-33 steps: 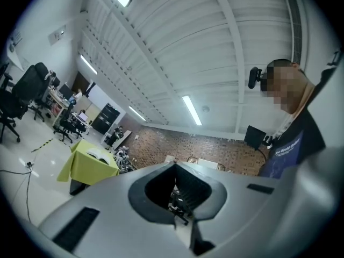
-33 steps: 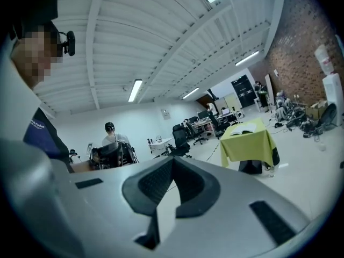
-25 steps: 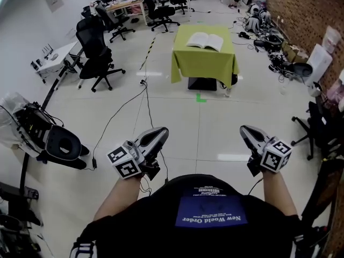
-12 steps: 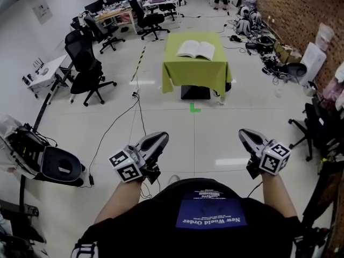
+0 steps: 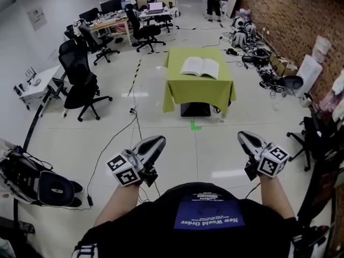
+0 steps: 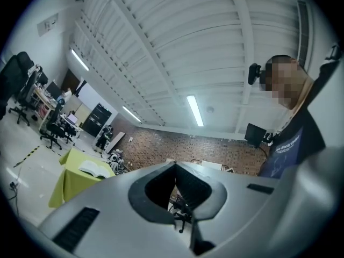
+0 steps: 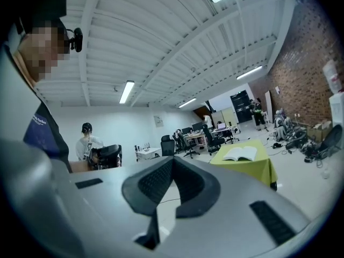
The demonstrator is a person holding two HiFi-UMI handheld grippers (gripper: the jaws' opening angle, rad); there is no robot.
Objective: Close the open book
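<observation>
An open white book (image 5: 200, 67) lies flat on a small table under a yellow-green cloth (image 5: 198, 90), far ahead across the floor. My left gripper (image 5: 159, 139) and right gripper (image 5: 242, 135) are held out in front of the person's body, well short of the table, both pointing towards it. Each is shut with nothing between its jaws. In the left gripper view the book (image 6: 94, 169) shows small at the left, beyond the shut left gripper (image 6: 174, 165). The right gripper view has the book (image 7: 239, 153) to the right of the shut right gripper (image 7: 172, 160).
Black office chairs (image 5: 80, 90) and a white side table stand to the left. A cable (image 5: 115, 138) trails over the floor, and a green tape mark (image 5: 195, 126) lies before the table. Gear and cables (image 5: 269, 69) line the brick wall at right. A black ring-shaped device (image 5: 51, 187) sits near left.
The table and book have come nearer and sit lower in the head view. Both grippers keep the same shut pose in front of the body.
</observation>
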